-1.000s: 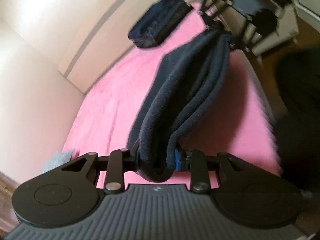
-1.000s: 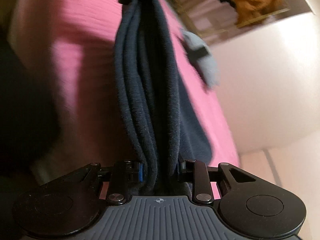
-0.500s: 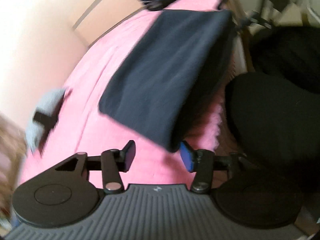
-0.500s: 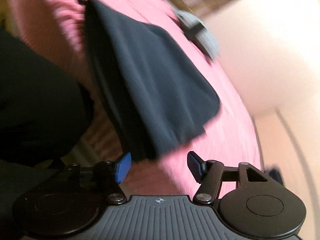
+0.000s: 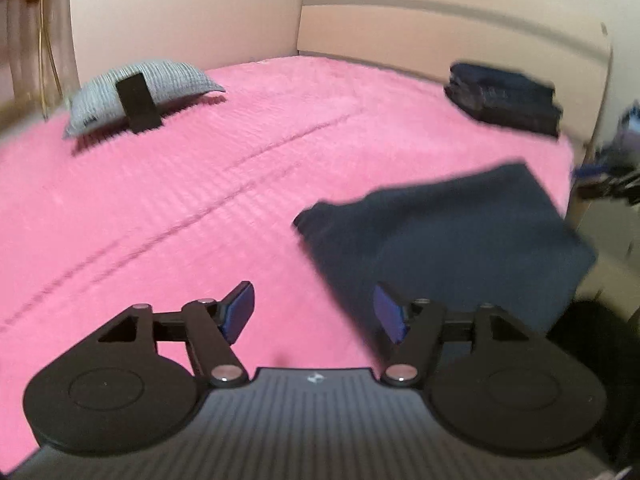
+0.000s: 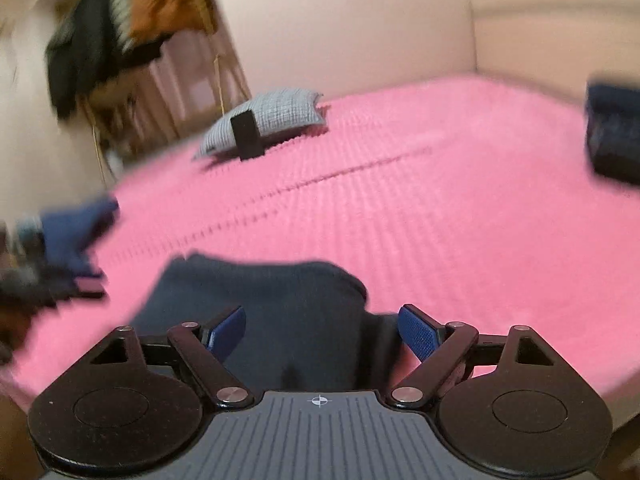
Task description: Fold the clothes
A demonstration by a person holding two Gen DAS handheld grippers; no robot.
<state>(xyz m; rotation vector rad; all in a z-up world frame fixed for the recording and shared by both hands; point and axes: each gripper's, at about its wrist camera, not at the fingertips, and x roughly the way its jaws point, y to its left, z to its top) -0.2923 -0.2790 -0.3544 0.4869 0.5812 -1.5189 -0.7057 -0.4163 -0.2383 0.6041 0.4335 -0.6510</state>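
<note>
A folded dark navy garment lies flat on the pink bedspread near the bed's front edge. My left gripper is open and empty, just left of the garment. In the right wrist view the same garment lies right in front of my right gripper, which is open and empty above its near edge. The left gripper shows as a blur at the left of that view.
A stack of folded dark clothes sits at the far right of the bed by the headboard; it also shows in the right wrist view. A grey pillow with a black strap lies at the far left. Hanging clothes are beyond the bed.
Both grippers held the navy garment stretched between them a second ago. They laid it down on the bed, opened, and pulled back from it.
</note>
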